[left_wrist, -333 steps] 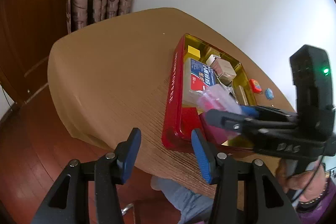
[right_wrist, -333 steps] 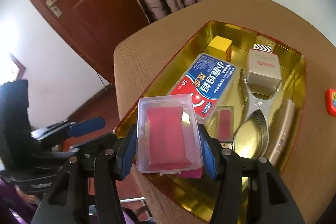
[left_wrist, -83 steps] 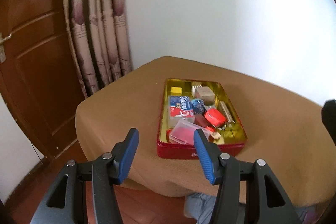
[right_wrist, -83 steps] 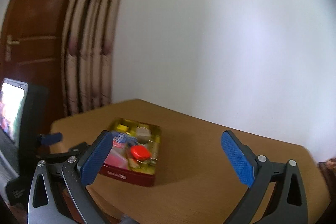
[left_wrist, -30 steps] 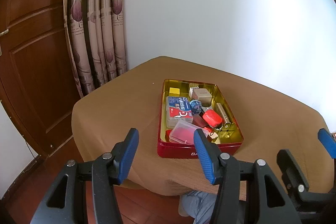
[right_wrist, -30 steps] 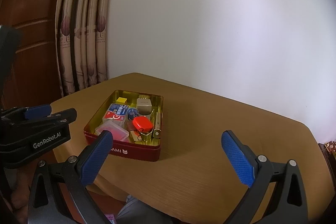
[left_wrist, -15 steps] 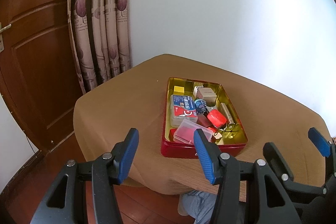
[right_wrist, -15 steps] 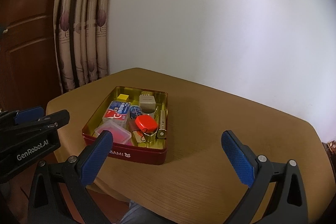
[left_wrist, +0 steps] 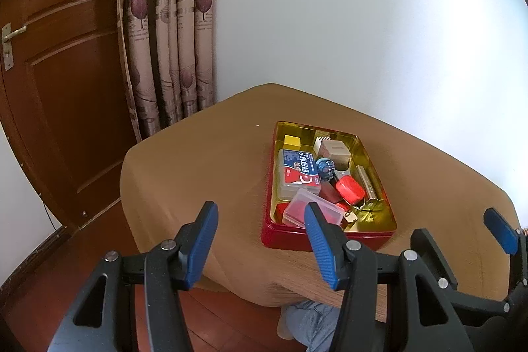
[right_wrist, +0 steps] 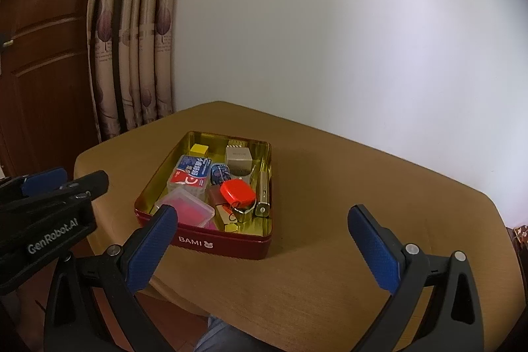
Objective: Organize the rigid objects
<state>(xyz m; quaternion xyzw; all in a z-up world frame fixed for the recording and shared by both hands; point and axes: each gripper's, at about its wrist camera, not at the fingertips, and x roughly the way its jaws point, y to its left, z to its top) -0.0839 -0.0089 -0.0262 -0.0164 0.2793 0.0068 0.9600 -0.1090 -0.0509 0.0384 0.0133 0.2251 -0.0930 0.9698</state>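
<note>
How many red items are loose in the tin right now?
1 plainly: red rounded plastic case, centre-right, by the gold bar. Clear box with red contents sits front-left; others may be hidden.

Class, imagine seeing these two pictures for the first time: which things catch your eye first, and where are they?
A red tin with a gold inside sits on the brown table, crammed with small things, a bright red case uppermost. Near the camera, both grippers hang open and empty.

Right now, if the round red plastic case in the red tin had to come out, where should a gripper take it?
Grip the round red plastic case across its rim, coming from above. It lies flat on top of the other items in the gold-lined red tin, so its sides are exposed, while the tin's wall likely blocks a level approach.
</note>
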